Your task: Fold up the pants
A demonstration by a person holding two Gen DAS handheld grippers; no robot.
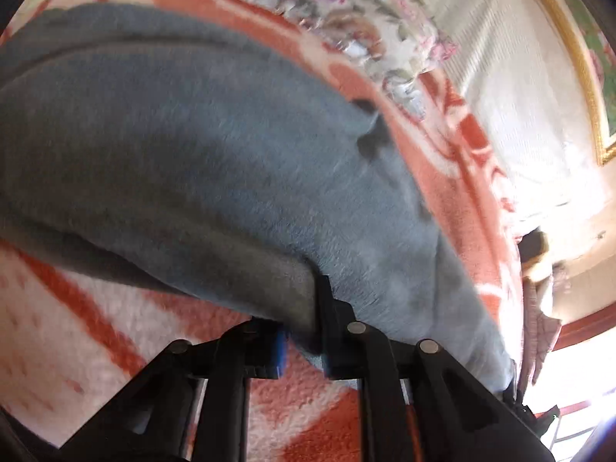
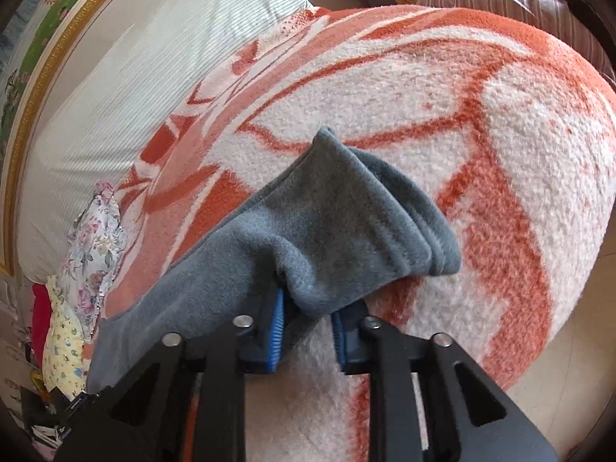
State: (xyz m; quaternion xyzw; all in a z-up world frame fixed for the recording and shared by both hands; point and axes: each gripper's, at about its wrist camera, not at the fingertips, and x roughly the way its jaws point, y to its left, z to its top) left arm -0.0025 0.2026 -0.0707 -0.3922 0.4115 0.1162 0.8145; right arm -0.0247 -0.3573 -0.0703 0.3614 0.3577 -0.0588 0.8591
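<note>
The pants are grey fleece (image 1: pixel 200 161) and lie across an orange-and-white patterned blanket (image 1: pixel 96 327). In the left wrist view my left gripper (image 1: pixel 302 342) is shut on a thick edge of the pants, which spread away from it over the bed. In the right wrist view my right gripper (image 2: pixel 308 331) is shut on another bunched end of the pants (image 2: pixel 346 223), which droops forward over the fingers. A strip of grey cloth runs from it down to the left.
A white striped pillow (image 2: pixel 127 88) and a floral cloth (image 2: pixel 96 238) lie beside the blanket (image 2: pixel 500 154). A gold-framed picture (image 2: pixel 46 61) stands behind. The blanket's edge drops off to the floor at the right of the right wrist view.
</note>
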